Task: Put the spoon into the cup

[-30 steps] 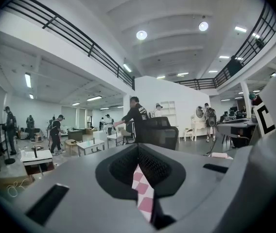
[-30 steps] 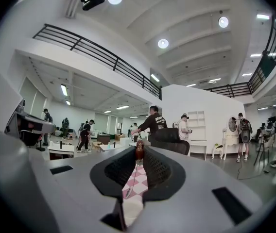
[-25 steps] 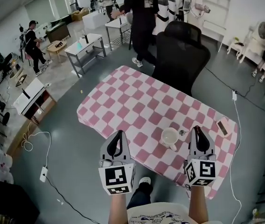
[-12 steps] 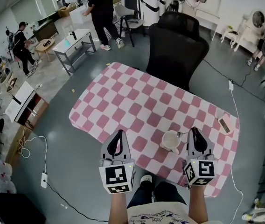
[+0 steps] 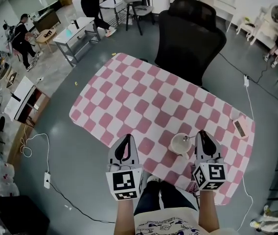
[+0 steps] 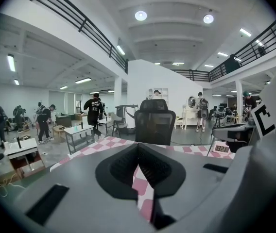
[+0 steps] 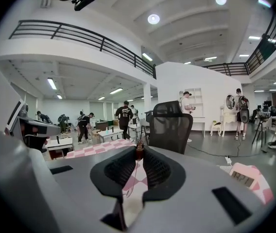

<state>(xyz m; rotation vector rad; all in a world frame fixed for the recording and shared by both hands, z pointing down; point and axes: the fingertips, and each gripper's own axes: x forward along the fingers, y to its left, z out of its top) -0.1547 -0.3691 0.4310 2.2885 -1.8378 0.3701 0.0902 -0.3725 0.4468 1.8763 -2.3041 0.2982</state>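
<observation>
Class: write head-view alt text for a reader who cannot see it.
The left gripper and right gripper hover at the near edge of a pink-checked table, a white cup between them. The right one's jaws pinch a spoon beside the cup.

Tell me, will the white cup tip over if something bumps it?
Probably not easily: the cup looks squat and wide, standing on a flat tablecloth. It looks hard like china, so it might break if knocked off the near edge.
</observation>
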